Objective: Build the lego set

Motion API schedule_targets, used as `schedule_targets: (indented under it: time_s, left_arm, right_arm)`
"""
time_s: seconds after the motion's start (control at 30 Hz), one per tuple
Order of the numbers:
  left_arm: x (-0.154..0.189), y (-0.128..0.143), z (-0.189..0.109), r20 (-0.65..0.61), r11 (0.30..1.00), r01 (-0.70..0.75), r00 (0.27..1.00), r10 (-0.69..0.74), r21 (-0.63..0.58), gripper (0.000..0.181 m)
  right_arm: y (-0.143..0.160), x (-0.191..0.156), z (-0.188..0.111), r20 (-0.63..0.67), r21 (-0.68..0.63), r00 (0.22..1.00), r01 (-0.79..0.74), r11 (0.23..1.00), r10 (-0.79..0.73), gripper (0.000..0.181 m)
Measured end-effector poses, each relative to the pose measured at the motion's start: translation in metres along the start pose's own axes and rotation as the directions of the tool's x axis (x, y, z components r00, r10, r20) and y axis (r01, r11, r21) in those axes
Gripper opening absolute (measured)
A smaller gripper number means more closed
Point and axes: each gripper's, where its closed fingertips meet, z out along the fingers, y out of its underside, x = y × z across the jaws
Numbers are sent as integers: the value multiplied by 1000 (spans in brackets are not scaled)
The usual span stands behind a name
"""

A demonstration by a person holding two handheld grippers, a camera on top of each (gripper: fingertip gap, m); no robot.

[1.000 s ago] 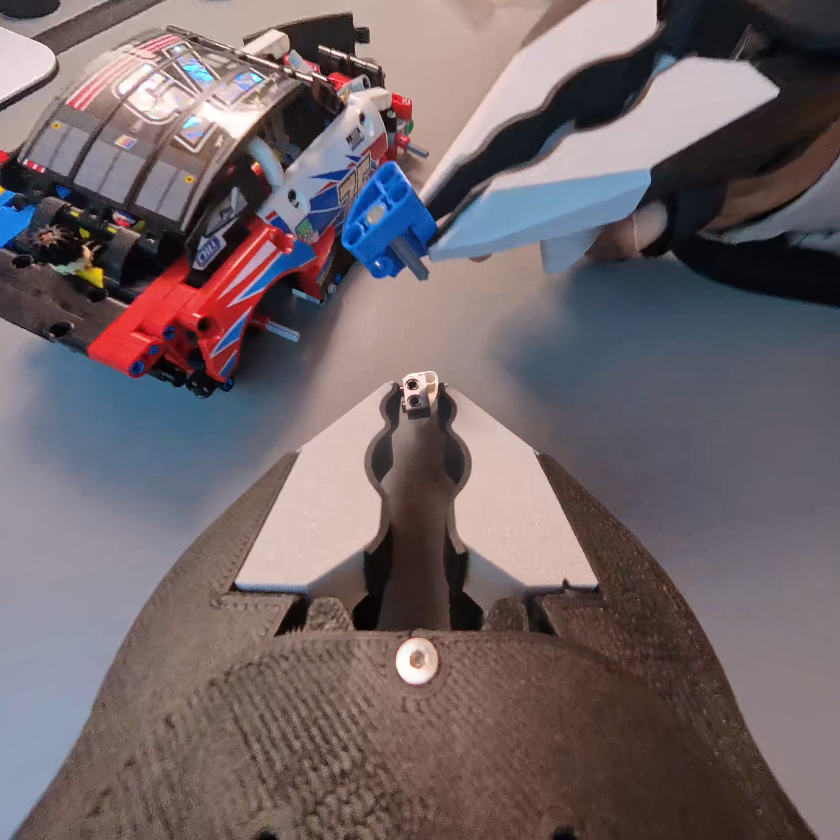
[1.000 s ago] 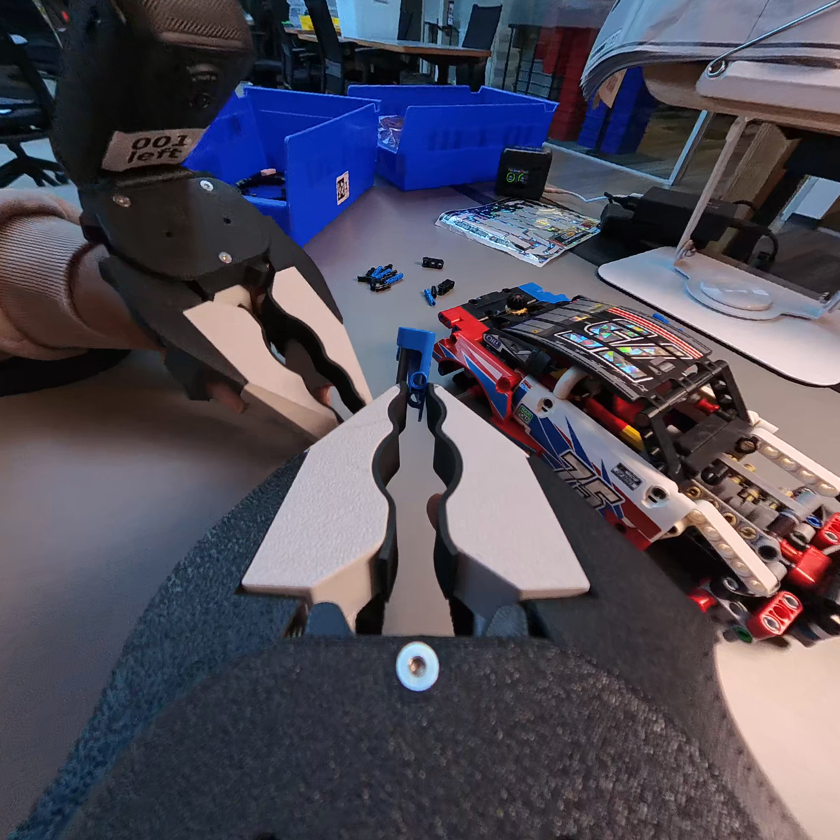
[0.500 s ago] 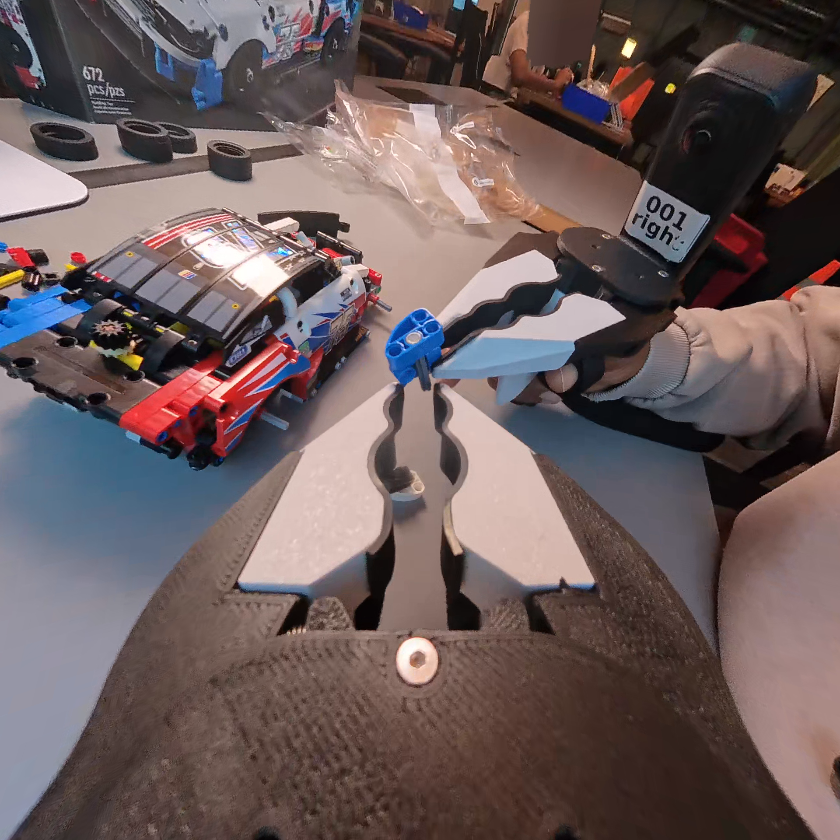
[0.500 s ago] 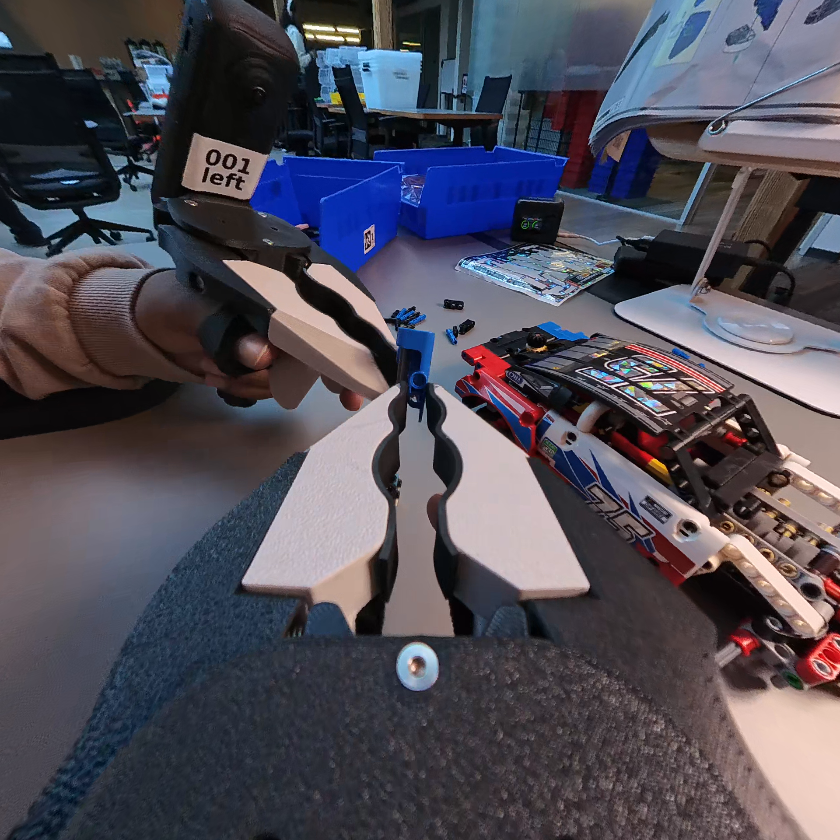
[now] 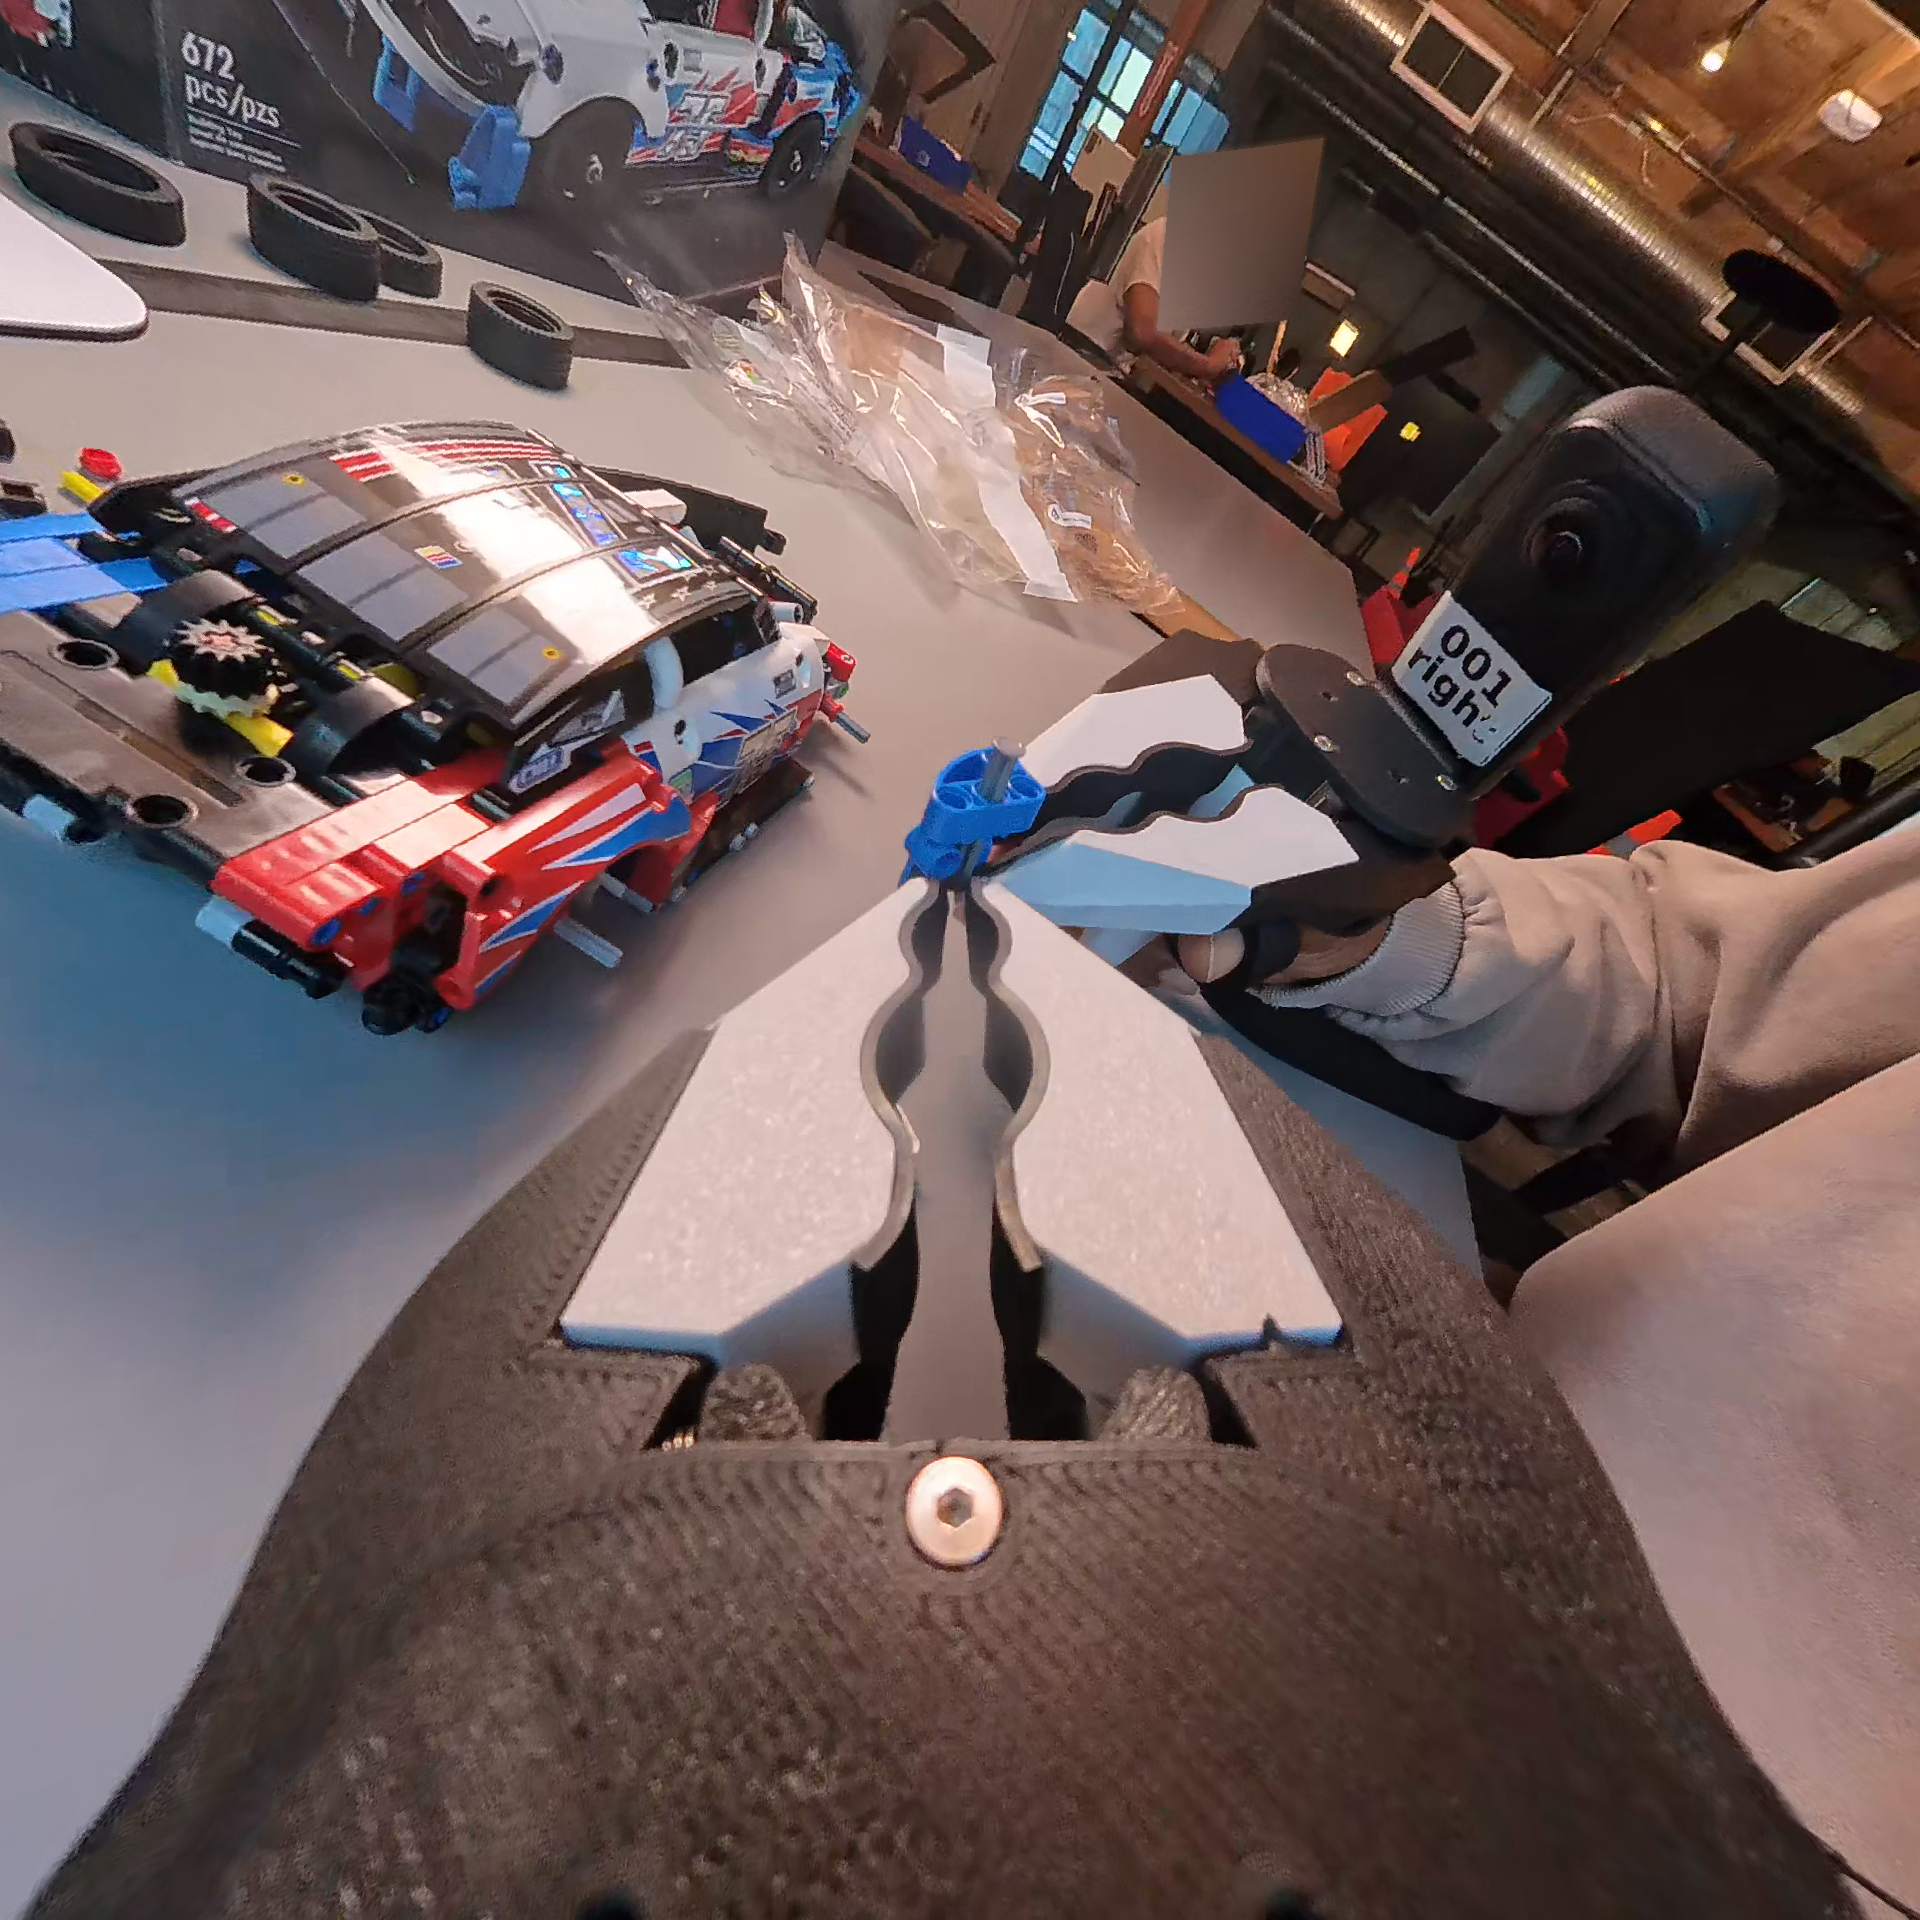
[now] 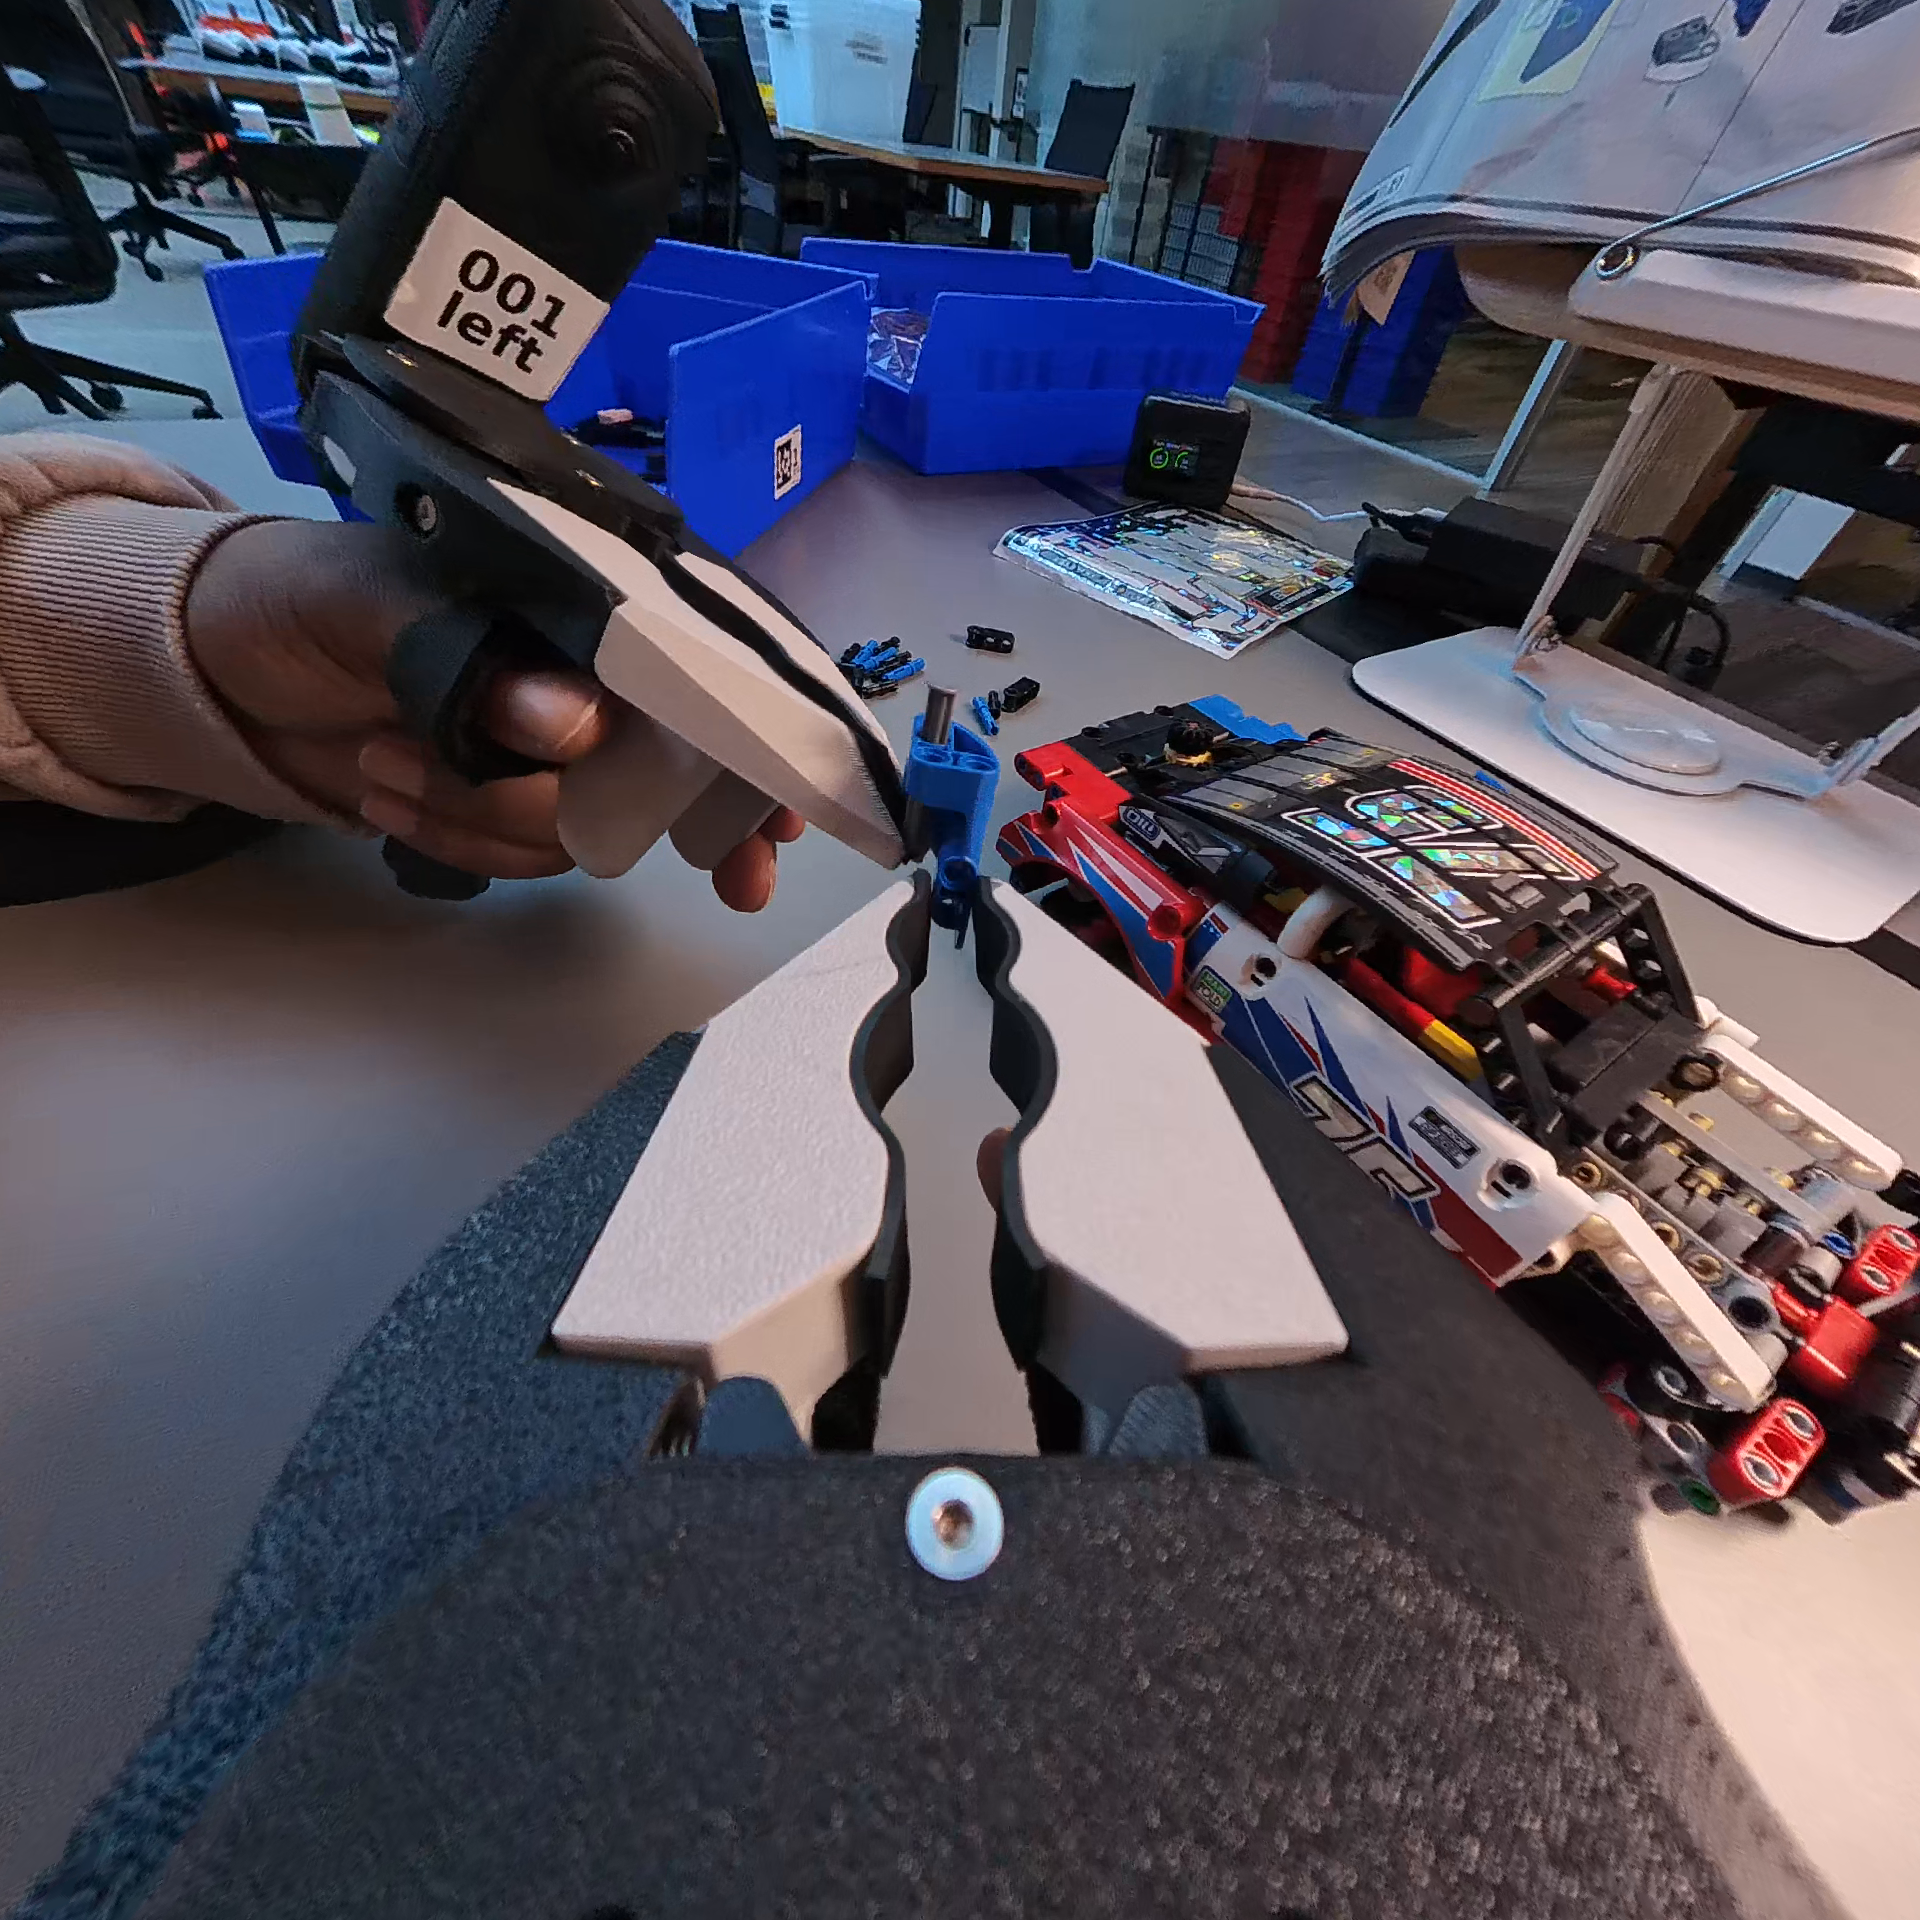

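Car [image 6: 1455, 1039] front runs off frame (right edge); a mosaic patch [image 5: 1236, 234] hides someone's head.

Each camera sits just behind its own tool, low over the grey worktop [image 5: 260, 1195], looking forward along the two fingers. The left wrist view faces the right tool [image 5: 992, 847] at close range, with the lego car [image 5: 436, 707] at its left. The right wrist view faces the opposite way, meeting the left tool [image 6: 904, 842], the car at its right. Both share the blue piece [image 5: 966, 805] between the tips, probably touching both tools.
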Motion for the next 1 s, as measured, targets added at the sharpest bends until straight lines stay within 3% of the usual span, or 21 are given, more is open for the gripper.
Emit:
schedule_targets:
  time_s: [0.3, 0.5, 0.63, 0.73, 0.87, 1.0]
  left_arm:
    - [-9, -7, -9, -83, 971, 230, 971, -224, 63, 6]
    - [-15, -5, -15, -24, 996, 86, 996, -86, 22, 13]
    - [-12, 13, -7, 19, 989, -115, 993, 117, -94, 27]
    - [-6, 13, -2, 32, 959, -266, 962, 270, -98, 29]
    - [3, 7, -1, -9, 960, -273, 962, 273, -56, 28]
    - [2, 8, -2, -22, 959, -276, 961, 275, -68, 14]
  right_arm:
    - [13, 6, 0, 4, -75, 997, -71, 995, 72, 5]
    - [16, 5, 0, 27, -88, 990, -137, 987, 140, 5]
    - [12, 0, -1, 68, -71, 980, -180, 981, 185, 5]
    - [10, -4, -2, 104, -72, 970, -213, 974, 220, 5]
    - [15, -9, -1, 114, -101, 978, -166, 981, 177, 5]
    - [18, -14, 1, 120, -122, 988, -82, 989, 97, 6]
